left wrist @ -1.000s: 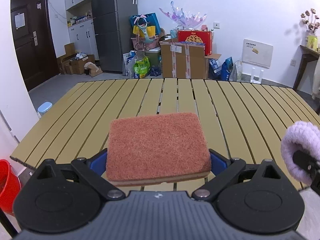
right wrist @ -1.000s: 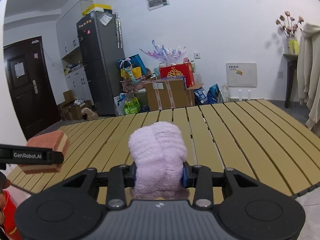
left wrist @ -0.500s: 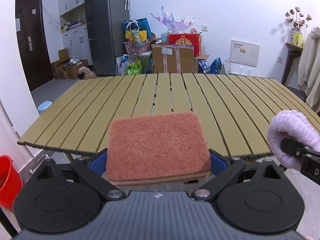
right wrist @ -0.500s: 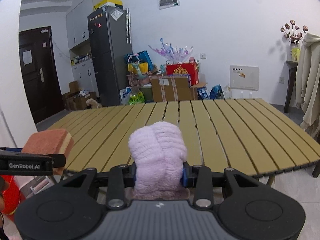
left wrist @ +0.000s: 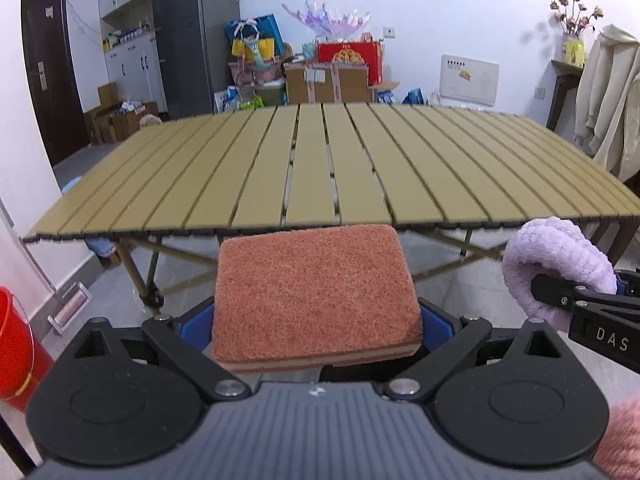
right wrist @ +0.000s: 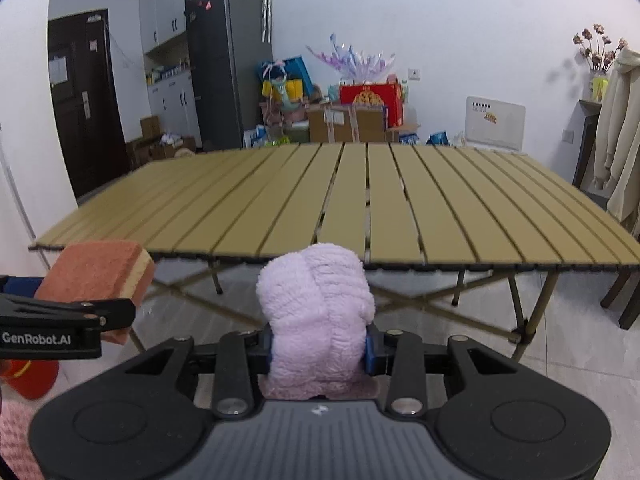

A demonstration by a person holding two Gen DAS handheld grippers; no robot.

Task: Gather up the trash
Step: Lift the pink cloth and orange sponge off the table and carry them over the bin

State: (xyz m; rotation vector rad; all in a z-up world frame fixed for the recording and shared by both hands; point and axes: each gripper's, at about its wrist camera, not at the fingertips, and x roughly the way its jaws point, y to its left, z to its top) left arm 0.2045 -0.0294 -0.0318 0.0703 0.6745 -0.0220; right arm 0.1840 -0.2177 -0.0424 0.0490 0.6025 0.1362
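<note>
The left gripper [left wrist: 316, 320] is clamped on a reddish-brown scouring sponge [left wrist: 314, 294], its blue pads pressed against the sponge's two short sides. The sponge lies flat between the jaws, rough scouring face up, with a paler yellowish layer showing along its near edge. From the right wrist view the same sponge [right wrist: 98, 276] appears at the far left, held off the floor in front of the table's near left corner.

The right gripper [right wrist: 319, 350] is closed on a fluffy lilac cloth [right wrist: 316, 312], bunched into an upright lump that rises above the jaws and bulges over both blue pads (a flattened bit of it spills out under the jaws too). In the left wrist view this cloth [left wrist: 556, 264] sits at the right edge, gripped by a black finger [left wrist: 560, 294].

Both grippers are held side by side in the air, in front of the near edge of a slatted yellow-olive folding table [right wrist: 360, 216], and above a grey tiled floor [right wrist: 568, 344]. The table's crossed legs show beneath the top.

A red bucket [left wrist: 14, 340] stands on the floor at the lower left, close to the white wall. A pink fuzzy sleeve [left wrist: 620, 440] shows at the bottom right corner of the left wrist view. Against the back wall stand a dark refrigerator [right wrist: 228, 60] and stacked cardboard boxes [right wrist: 348, 122] with a red gift box [right wrist: 372, 100] behind them; pale coats [right wrist: 620, 132] hang at the right.
</note>
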